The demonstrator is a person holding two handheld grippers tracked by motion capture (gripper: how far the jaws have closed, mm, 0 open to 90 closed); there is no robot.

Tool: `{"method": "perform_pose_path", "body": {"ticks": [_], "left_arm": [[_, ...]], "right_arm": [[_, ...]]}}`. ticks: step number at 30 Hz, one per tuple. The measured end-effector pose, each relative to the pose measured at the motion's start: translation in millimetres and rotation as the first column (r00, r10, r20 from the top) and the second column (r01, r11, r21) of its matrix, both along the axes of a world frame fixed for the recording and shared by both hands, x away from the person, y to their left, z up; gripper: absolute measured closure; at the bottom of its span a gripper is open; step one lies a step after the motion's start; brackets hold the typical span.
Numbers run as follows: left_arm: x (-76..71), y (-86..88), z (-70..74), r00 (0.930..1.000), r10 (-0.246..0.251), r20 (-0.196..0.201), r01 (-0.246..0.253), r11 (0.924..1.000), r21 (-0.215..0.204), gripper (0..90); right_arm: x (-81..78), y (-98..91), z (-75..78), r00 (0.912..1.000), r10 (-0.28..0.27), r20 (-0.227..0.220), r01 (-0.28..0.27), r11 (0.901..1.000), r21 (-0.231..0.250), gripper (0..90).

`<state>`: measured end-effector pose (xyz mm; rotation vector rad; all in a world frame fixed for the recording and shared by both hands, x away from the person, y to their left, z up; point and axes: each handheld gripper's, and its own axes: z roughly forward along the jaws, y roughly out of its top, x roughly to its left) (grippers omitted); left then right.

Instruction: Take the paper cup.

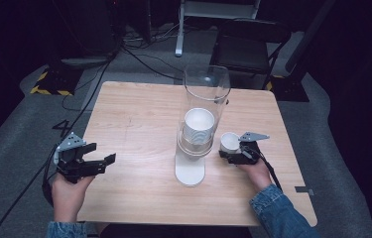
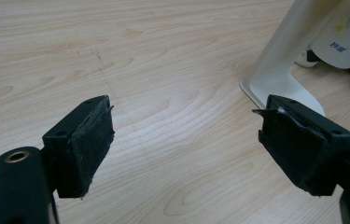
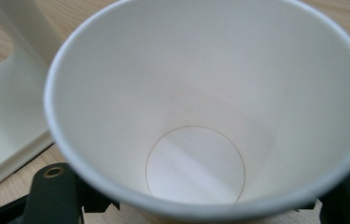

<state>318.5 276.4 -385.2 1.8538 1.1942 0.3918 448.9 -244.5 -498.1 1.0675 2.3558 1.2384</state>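
The right gripper [image 1: 234, 156] has its jaws around a white paper cup [image 1: 230, 142], empty and upright, just right of the clear tube dispenser [image 1: 206, 89] holding stacked white cups [image 1: 198, 125]. The left gripper [image 1: 105, 162] is open over the wooden worktop [image 1: 139, 119].

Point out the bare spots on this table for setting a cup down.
Bare wood spreads across the table's far left, between the left claw and the clear cup dispenser. The near edge in front of the dispenser's white base is free too. It is crowded right of the dispenser, where the right claw sits at a paper cup.
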Motion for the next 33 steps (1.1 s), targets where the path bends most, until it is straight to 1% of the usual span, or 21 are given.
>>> {"method": "perform_pose_path", "body": {"ticks": [3,7,8,10,11,12,15,17,18,21,23,24,25,28,29,30,33], "left_arm": [[0.8,-0.2,0.2,1.0000,-0.003,0.001,0.003,1.0000,0.001,17.7],[1.6,-1.0,-0.2,1.0000,-0.005,-0.002,0.005,1.0000,-0.002,17.7],[1.8,-1.2,-0.2,1.0000,-0.006,-0.003,0.006,1.0000,-0.003,17.7],[2.2,-1.4,0.1,1.0000,-0.008,-0.001,0.008,1.0000,-0.001,17.7],[2.4,-1.4,0.3,1.0000,-0.008,0.001,0.008,1.0000,-0.001,17.7],[2.5,-1.4,0.4,1.0000,-0.008,0.003,0.008,1.0000,0.000,17.7],[2.7,-1.7,0.6,1.0000,-0.009,0.003,0.009,1.0000,-0.003,17.7],[2.8,-1.9,0.4,1.0000,-0.009,0.004,0.009,1.0000,-0.003,17.7],[2.9,-1.9,0.3,0.9999,-0.010,0.003,0.010,0.9999,-0.003,17.7],[3.2,-1.6,-0.1,0.9999,-0.010,0.003,0.010,0.9999,-0.004,17.6],[3.3,-1.6,-0.2,1.0000,-0.009,0.004,0.009,1.0000,-0.004,17.6],[3.4,-1.7,-0.2,1.0000,-0.009,0.003,0.009,0.9999,-0.004,17.6],[3.4,-1.9,-0.4,1.0000,-0.010,0.003,0.010,0.9999,-0.005,17.7],[3.6,-2.3,-0.7,0.9999,-0.012,0.001,0.012,0.9999,-0.002,17.7],[3.7,-2.3,-0.7,0.9999,-0.012,0.001,0.012,0.9999,-0.002,17.6],[3.6,-2.2,-0.8,0.9999,-0.012,0.001,0.012,0.9999,-0.002,17.7],[3.7,-1.4,-0.7,0.9999,-0.012,0.004,0.012,0.9999,-0.003,17.6]], "right_arm": [[-0.7,1.0,0.0,1.0000,0.003,-0.006,-0.003,1.0000,-0.003,24.8],[-1.4,0.1,2.5,0.9999,0.014,-0.001,-0.014,0.9998,0.012,17.0],[-1.9,0.2,3.3,0.9999,0.017,0.001,-0.017,0.9998,0.005,14.8],[-3.2,-0.1,5.6,0.9995,0.028,0.014,-0.028,0.9996,-0.007,12.3],[-4.0,0.0,7.0,0.9995,0.026,0.016,-0.026,0.9997,-0.003,8.2],[-4.6,-0.3,8.5,0.9995,0.024,0.020,-0.024,0.9997,-0.002,6.1],[-7.9,-1.0,14.3,0.9988,0.020,0.044,-0.020,0.9998,0.002,3.7],[-9.1,-2.5,22.2,0.9978,0.012,0.066,-0.012,0.9999,0.001,0.6],[-9.6,-3.7,25.1,0.9973,0.009,0.073,-0.010,0.9999,0.008,0.6],[-10.2,-11.7,35.7,0.9960,-0.007,0.089,0.003,0.9989,0.048,0.6],[-10.7,-15.3,39.7,0.9968,-0.016,0.078,0.011,0.9975,0.070,0.6],[-10.7,-17.0,41.6,0.9968,-0.019,0.078,0.014,0.9973,0.072,0.6],[-11.7,-19.7,44.7,0.9957,-0.028,0.088,0.020,0.9958,0.090,0.6],[-13.3,-24.0,54.0,0.9967,-0.031,0.075,0.024,0.9948,0.099,0.6],[-14.3,-25.7,57.4,0.9954,-0.036,0.089,0.026,0.9943,0.103,0.6],[-15.2,-27.2,60.3,0.9950,-0.036,0.093,0.026,0.9943,0.103,0.6],[-19.0,-33.4,74.1,0.9943,-0.054,0.092,0.043,0.9923,0.116,0.6]]}}
